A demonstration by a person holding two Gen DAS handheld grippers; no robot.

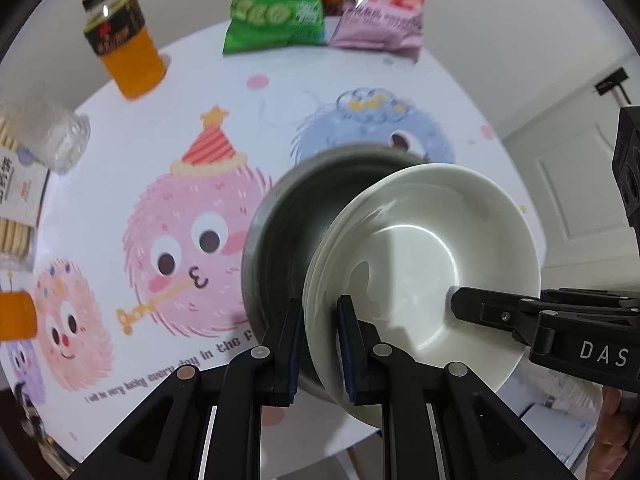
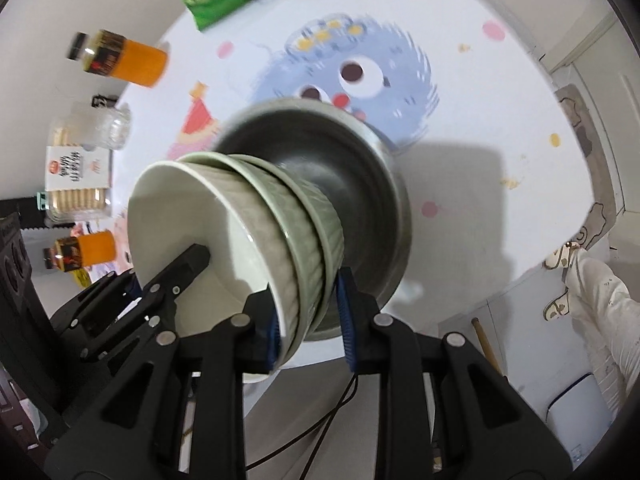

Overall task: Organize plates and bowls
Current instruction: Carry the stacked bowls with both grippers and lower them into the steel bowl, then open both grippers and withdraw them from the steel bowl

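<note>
- The left gripper (image 1: 319,322) was clamped on the near rim of the bowls (image 1: 424,264), one pad (image 1: 294,344) outside the wall and one inside.
- The right gripper (image 2: 306,312) gripped the same stack at the opposite rim, its jaws narrow with the walls of the bowls (image 2: 280,236) between them.
- Three nested pale green bowls showed in the right wrist view, ribbed outside, white inside.
- The stack was tilted, held over the dark pot (image 1: 288,216), which stood on the table (image 1: 120,168).
- In the right view the bowls' base pointed into the pot (image 2: 360,184); whether they touched could not be told.
- At the table's far edge stood a juice bottle (image 1: 120,40), a green snack bag (image 1: 276,8) and a pink bag (image 1: 384,12).
- A glass jar (image 1: 60,136) and a biscuit pack (image 1: 16,208) lay at the left.
</note>
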